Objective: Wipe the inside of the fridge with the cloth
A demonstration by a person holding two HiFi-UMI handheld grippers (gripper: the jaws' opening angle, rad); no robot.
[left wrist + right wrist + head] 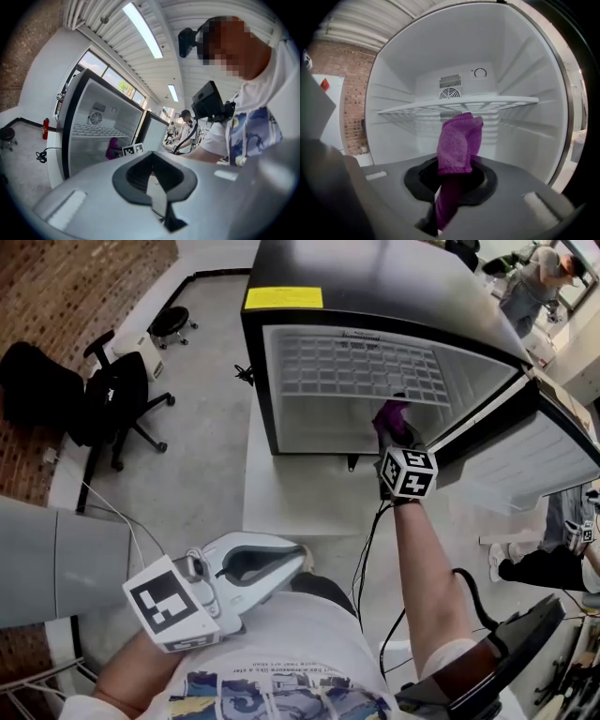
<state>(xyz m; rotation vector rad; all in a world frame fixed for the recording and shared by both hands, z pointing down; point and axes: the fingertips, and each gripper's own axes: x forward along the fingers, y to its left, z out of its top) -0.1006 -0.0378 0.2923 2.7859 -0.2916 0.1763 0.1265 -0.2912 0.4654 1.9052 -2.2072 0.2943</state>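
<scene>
Little wiping seems done: the right hand-held gripper (452, 180) clamps the purple cloth (458, 140) just inside the fridge's (525, 61) front edge, below its wire shelf (497, 101). The left hand-held gripper (152, 180), closed and empty, waits outside.

Head view looks steeply down, gripper views face fridge (375, 273), right nearest

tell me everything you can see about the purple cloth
The cloth is a purple, fuzzy, terry-looking rag, folded or bunched into a soft upright wad. The right hand-held gripper is shut on its lower part, so the top sticks out past the jaws. It is held inside the open fridge, below the wire shelf; whether it touches any wall cannot be told.
</scene>
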